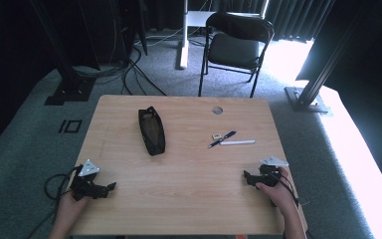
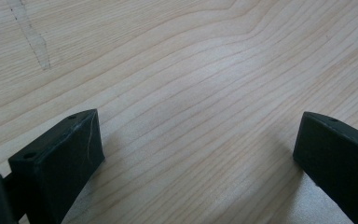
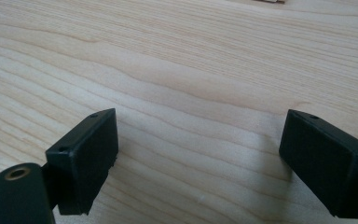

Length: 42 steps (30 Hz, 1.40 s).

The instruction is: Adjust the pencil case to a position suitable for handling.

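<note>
At the lower corners of the high view, the left gripper [image 1: 110,186] and the right gripper [image 1: 246,175] rest on the pale wood-grain table [image 1: 189,174], one held in each hand, their tips turned inward toward the middle of the frame. Both stand with jaws spread wide and nothing between them; in the left gripper view and the right gripper view bare wood lies between the black jaws. This looks like a ready pose, hands set low and apart so the work area stays unobstructed.

Toward the upper middle of the frame lies the black fabric pencil case [image 1: 151,130], long and narrow, apparently unzipped with its mouth facing up, which would suit loading it. Right of centre sit the dark blue pen [image 1: 222,139], the white pen [image 1: 237,143] just beside it and the small pale eraser [image 1: 217,136] close by, all well apart from both grippers and nearer the right one.

Whether the two pens touch is hard to tell at this size. A sliver of some pale object is cut off at the top edge of the right gripper view. Behind the table a black folding chair [image 1: 234,47] stands in shadow.
</note>
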Available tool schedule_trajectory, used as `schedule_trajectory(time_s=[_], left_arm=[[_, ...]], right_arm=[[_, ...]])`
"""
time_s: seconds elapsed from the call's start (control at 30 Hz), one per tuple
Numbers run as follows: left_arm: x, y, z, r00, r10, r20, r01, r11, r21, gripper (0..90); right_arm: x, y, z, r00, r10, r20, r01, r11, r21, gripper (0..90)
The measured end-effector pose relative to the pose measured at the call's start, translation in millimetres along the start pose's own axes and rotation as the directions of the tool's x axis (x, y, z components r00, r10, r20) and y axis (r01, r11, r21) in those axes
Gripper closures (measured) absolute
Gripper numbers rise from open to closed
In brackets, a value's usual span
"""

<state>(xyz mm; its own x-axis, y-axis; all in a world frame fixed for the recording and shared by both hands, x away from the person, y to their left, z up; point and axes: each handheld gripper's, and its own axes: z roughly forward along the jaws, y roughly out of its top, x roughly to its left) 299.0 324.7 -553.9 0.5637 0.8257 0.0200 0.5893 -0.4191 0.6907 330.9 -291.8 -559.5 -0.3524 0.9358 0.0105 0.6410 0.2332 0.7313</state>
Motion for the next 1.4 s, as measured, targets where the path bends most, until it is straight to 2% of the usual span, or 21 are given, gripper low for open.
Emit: schedule_trajectory(time_s=[0.37,0.5,0.67,0.83,1.0,1.27,1.4], left_arm=[[-1.8,1.1,1.2,0.9998,-0.014,-0.011,0.014,0.9999,-0.002,1.6],[-2.2,1.3,1.3,0.9998,-0.013,-0.012,0.013,0.9999,0.000,1.6],[-2.6,0.9,1.0,0.9999,-0.011,-0.009,0.011,0.9999,-0.001,1.6],[-2.3,0.8,0.9,0.9999,-0.008,-0.007,0.008,1.0000,0.000,1.6],[-2.2,0.8,0.9,0.9999,-0.007,-0.007,0.007,1.0000,0.000,1.6],[-2.3,0.8,0.9,0.9999,-0.008,-0.007,0.008,1.0000,0.000,1.6],[-2.3,0.8,0.9,0.9999,-0.008,-0.007,0.008,1.0000,0.000,1.6]], right_arm=[[2.2,-0.3,-0.3,1.0000,0.004,0.004,-0.004,1.000,-0.001,11.1],[7.9,0.8,0.6,0.9995,0.029,0.015,-0.028,1.000,-0.006,11.1],[17.4,4.4,3.6,0.9985,0.054,-0.001,-0.054,0.998,-0.020,11.2],[30.7,12.0,6.0,0.9995,0.029,-0.012,-0.030,0.999,-0.040,11.2],[47.2,22.5,8.3,0.9989,-0.010,-0.046,0.007,0.999,-0.054,11.2],[76.3,39.7,14.1,0.9925,-0.060,-0.106,0.052,0.995,-0.080,13.2],[90.5,48.3,17.1,0.9881,-0.073,-0.136,0.060,0.994,-0.096,13.2]])
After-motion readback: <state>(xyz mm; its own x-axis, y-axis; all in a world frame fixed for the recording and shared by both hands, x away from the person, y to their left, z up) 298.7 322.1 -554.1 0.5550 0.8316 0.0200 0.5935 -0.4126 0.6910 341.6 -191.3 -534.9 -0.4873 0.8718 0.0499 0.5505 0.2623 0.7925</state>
